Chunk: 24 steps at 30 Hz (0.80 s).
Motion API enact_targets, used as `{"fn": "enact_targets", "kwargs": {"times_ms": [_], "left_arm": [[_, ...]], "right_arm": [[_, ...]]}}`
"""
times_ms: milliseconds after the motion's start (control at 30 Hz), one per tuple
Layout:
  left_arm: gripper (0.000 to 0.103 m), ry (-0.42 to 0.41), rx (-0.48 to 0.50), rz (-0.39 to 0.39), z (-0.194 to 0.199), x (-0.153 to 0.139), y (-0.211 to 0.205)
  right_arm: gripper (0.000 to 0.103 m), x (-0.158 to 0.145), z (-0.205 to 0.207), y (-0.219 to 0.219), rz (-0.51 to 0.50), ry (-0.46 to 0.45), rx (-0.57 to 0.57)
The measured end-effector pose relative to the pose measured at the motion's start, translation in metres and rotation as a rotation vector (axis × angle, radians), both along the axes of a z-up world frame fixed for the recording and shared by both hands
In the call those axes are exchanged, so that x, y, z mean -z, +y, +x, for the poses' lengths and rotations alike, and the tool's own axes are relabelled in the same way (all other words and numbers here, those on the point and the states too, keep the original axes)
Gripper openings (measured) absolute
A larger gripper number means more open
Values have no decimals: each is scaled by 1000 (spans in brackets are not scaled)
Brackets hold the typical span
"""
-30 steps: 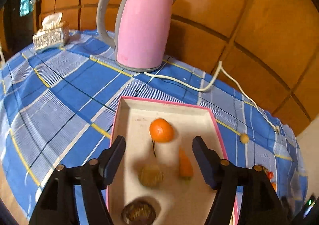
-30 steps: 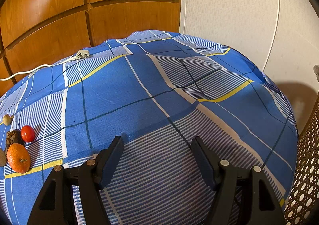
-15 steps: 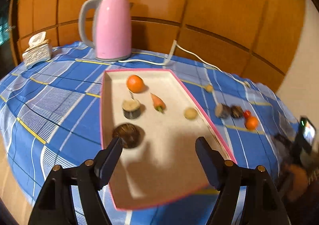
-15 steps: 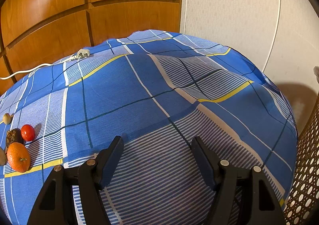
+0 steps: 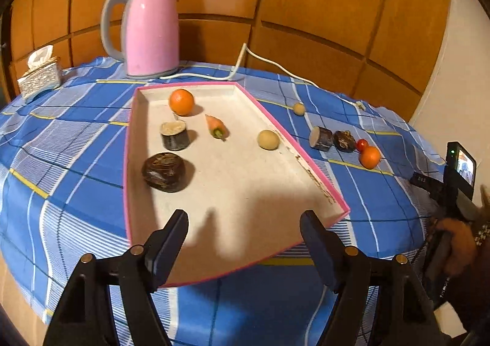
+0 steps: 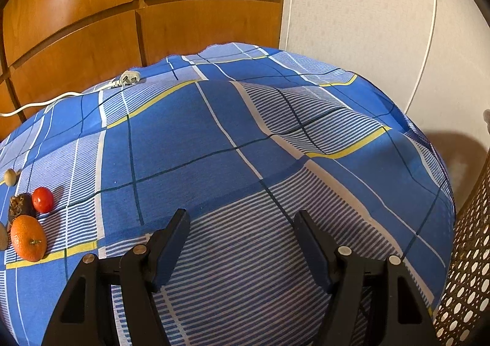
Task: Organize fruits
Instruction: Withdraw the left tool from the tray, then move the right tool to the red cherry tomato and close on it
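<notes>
A pink-rimmed tray (image 5: 318,180) lies on the blue checked tablecloth. In it are an orange (image 5: 181,102), a small carrot (image 5: 216,127), a dark cut cylinder (image 5: 174,135), a dark round fruit (image 5: 163,172) and a pale round fruit (image 5: 268,140). Right of the tray lie a cut dark piece (image 5: 321,138), a dark lump (image 5: 344,141), a red tomato (image 5: 362,144), an orange (image 5: 369,157) and a small pale ball (image 5: 299,109). My left gripper (image 5: 245,242) is open and empty over the tray's near end. My right gripper (image 6: 242,242) is open and empty over bare cloth, with the orange (image 6: 28,238) and tomato (image 6: 43,200) far to its left.
A pink kettle (image 5: 150,30) stands behind the tray, its white cord (image 5: 275,67) running right to a plug (image 6: 130,78). A tissue box (image 5: 39,78) sits at far left. Wood panelling backs the table. A wicker basket (image 6: 468,269) stands off the table's right edge.
My left gripper has pulled back and up from the tray, so the whole tray and the loose fruit beside it show. The right gripper has stayed still.
</notes>
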<state>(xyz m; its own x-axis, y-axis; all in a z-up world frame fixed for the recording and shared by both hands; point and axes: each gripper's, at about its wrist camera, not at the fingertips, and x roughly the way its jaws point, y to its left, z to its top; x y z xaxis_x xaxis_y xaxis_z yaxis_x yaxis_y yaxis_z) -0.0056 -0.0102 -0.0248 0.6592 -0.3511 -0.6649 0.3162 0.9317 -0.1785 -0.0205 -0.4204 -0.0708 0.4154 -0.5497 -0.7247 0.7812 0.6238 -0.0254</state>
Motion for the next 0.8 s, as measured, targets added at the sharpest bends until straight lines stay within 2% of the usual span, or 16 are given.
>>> {"fn": "enact_targets", "kwargs": {"times_ms": [133,200,267,300,333,400,467,533,700,800], "left_arm": [[79,4,-115,-20,2,1,23],[79,3,-136,-61,1,1,31],[81,-18,-170,-28,-1,-2,31],[82,-24,-180,-32,-2,-3,33],[82,-28,-194,-46,-2,-4,36],[83,-45,-220,-69,-4,-8,42],[90,-61,-258,-76,-5,-11,49],[92,-33,-320,-59,-1,-7,57],[92,40,-419,-99,9,4,76],[92,70,-419,-101,13,11,76]], "right_arm": [[72,-1,1,-1,10,11,-4],[68,-3,3,-2,35,17,-20],[63,-7,8,0,85,10,-67],[56,-10,11,1,119,-2,-103],[53,-13,16,3,152,-16,-140],[48,-22,28,9,223,-52,-240],[45,-32,42,18,260,-78,-339],[41,-39,62,31,304,-79,-462],[32,-38,103,55,333,24,-607],[31,-32,121,61,334,96,-647]]}}
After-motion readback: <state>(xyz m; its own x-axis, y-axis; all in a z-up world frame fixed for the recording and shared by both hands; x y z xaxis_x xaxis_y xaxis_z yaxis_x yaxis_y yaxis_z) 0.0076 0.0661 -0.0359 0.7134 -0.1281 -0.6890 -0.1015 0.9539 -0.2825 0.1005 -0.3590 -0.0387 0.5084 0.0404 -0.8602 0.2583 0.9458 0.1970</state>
